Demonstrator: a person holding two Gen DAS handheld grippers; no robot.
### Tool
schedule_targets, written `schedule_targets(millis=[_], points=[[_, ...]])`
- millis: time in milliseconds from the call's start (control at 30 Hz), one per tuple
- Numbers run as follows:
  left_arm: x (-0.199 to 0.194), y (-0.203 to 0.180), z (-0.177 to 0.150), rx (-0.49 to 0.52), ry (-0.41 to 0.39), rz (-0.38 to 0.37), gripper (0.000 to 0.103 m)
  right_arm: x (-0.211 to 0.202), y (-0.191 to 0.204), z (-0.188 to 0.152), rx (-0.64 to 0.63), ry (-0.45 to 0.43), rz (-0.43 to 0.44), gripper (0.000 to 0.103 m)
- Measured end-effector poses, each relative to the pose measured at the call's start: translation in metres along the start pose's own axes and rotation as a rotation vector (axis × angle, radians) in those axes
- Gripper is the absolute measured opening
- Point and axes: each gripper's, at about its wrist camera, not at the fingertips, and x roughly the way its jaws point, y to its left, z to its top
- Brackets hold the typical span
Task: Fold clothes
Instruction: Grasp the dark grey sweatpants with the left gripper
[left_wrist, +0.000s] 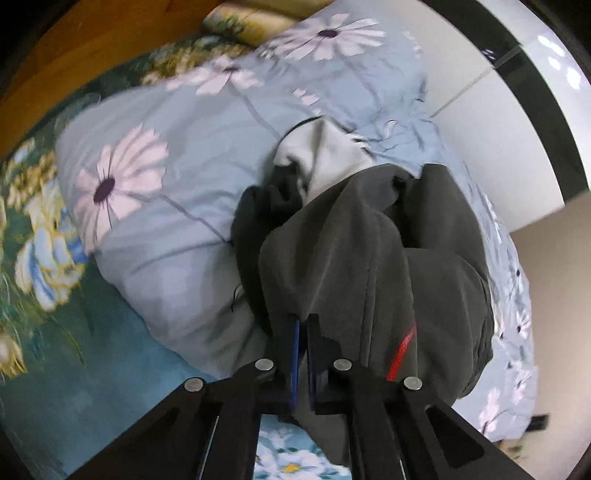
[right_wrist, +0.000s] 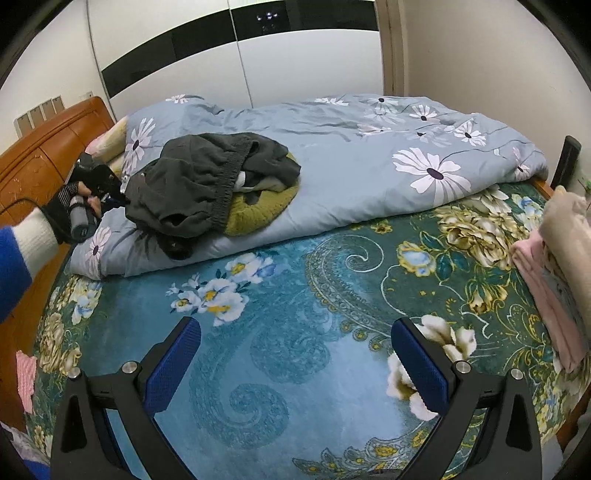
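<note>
The left hand-held gripper is clamped on grey trousers in the unfolded heap on the quilt near the headboard, the right hand-held gripper hangs apart above the bedspread, and folded clothes sit at the bed's right edge, so folding seems partly done

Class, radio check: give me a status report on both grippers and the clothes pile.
Left hand-held gripper shut on dark grey garment. Right hand-held gripper open over bedspread. Pile sits on quilt; green knit underneath.
</note>
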Motion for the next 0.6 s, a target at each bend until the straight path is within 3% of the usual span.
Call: schedule_targets(millis=[100,267,333,433,533,600], points=[[-0.012,-0.006,-0.001,0.047,-0.037,-0.019,0.003,-0.005,-0.008,-0.006,0.018,-0.004,0.002,0.103],[-0.006,-0.004,0.006,-0.002,0.004,-0.072,0.01,-0.011,-0.018,-0.016,0.038,0.007,-0.009,0.103],[-0.001,-0.004,0.008,-0.021,0.014,-0.081,0.035,-0.011,-0.021,-0.019,0.046,0.012,-0.014,0.103],[0.006,-0.002,0.012,-0.072,0.028,-0.122,0.057,-0.01,-0.024,-0.02,0.058,0.017,-0.023,0.103],[0.009,-0.005,0.016,-0.121,0.035,-0.155,0.068,-0.009,-0.027,-0.021,0.071,0.022,-0.032,0.103],[0.015,-0.013,0.018,-0.103,0.052,-0.139,0.069,-0.007,-0.026,-0.021,0.072,0.027,-0.035,0.103]])
